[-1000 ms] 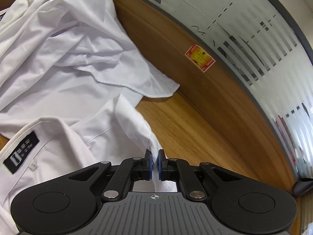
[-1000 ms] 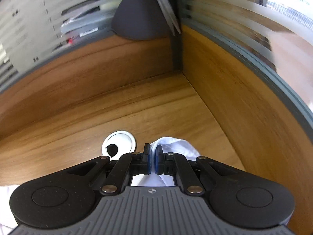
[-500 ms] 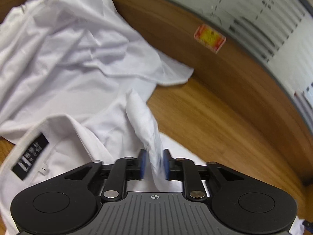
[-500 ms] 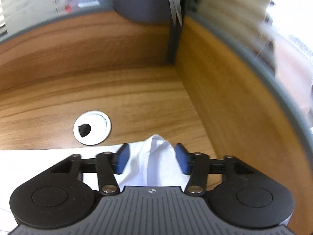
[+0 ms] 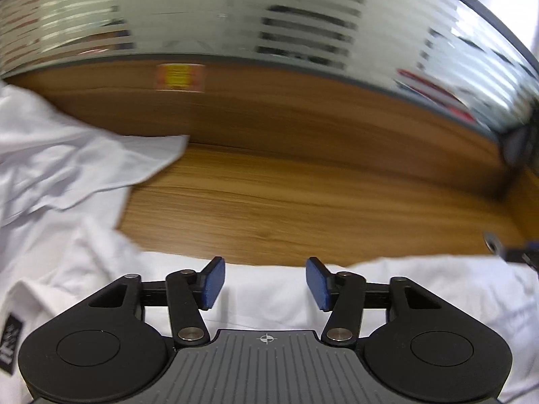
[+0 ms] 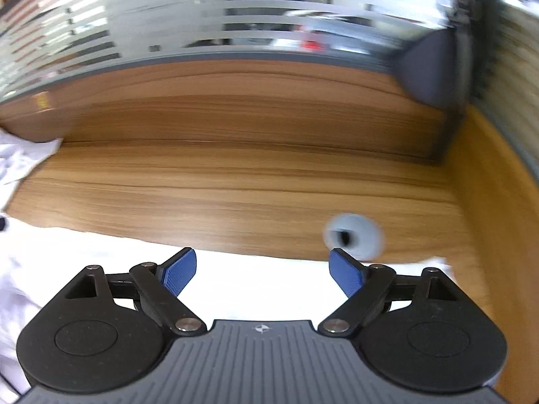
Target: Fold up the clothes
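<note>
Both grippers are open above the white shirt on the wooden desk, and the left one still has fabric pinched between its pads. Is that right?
Not quite. The left gripper holds nothing: the left wrist view shows its jaws spread wide with only a gap between the blue pads. The rest stands: the right gripper is also open, and the white shirt lies on the wooden desk.

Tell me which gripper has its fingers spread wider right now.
The right gripper: its fingers stand farther apart than the left gripper's, over the white shirt.
</note>
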Available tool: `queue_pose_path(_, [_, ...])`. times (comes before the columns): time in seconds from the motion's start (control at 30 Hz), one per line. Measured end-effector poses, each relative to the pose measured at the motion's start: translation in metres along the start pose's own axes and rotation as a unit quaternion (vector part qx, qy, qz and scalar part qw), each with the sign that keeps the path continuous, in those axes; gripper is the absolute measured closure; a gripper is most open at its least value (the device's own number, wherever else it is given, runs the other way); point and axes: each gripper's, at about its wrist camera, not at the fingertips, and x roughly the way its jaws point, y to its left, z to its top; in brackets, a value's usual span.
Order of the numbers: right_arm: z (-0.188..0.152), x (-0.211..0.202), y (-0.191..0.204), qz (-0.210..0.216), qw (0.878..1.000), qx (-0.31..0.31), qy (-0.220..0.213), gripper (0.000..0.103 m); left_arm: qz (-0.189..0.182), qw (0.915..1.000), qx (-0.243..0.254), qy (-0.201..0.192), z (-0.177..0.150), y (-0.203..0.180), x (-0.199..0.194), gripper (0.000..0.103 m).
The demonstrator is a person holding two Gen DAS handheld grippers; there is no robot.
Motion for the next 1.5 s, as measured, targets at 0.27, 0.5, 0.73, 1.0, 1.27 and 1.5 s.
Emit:
queue_pose_path(0.27, [0.007, 0.031, 0.084, 0.059, 0.996, -0.069, 0.013, 0.013, -0.022, 0.9961, 0.066, 0.053, -0.003, -0.023, 0.031, 0.045])
queue_pose_path(0.5, [-0.003, 0.073, 0.103, 0.038, 0.992, -0.089, 0.084, 0.014, -0.01, 0.9913, 0.108, 0.074, -0.015, -0.03, 0.044, 0.04])
queue_pose_path(0.73, [0.005, 0.06, 0.104, 0.065, 0.993, -0.074, 0.071, 0.015, -0.009, 0.9986, 0.04, 0.034, -0.002, -0.015, 0.03, 0.041])
queue_pose_path(1.0, [0.023, 0.061, 0.136, 0.093, 0.991, -0.078, 0.053, 0.015, 0.037, 0.9983, -0.043, -0.013, 0.012, 0.021, 0.018, 0.046])
queue_pose_path(1.27, [0.033, 0.07, 0.17, 0.106, 0.989, -0.087, 0.052, 0.016, 0.082, 0.9822, -0.169, 0.004, 0.017, 0.099, 0.019, 0.085])
queue_pose_path(1.5, [0.026, 0.068, 0.178, 0.096, 0.988, -0.106, 0.049, 0.046, 0.099, 0.9754, -0.193, 0.038, 0.007, 0.121, 0.032, 0.099])
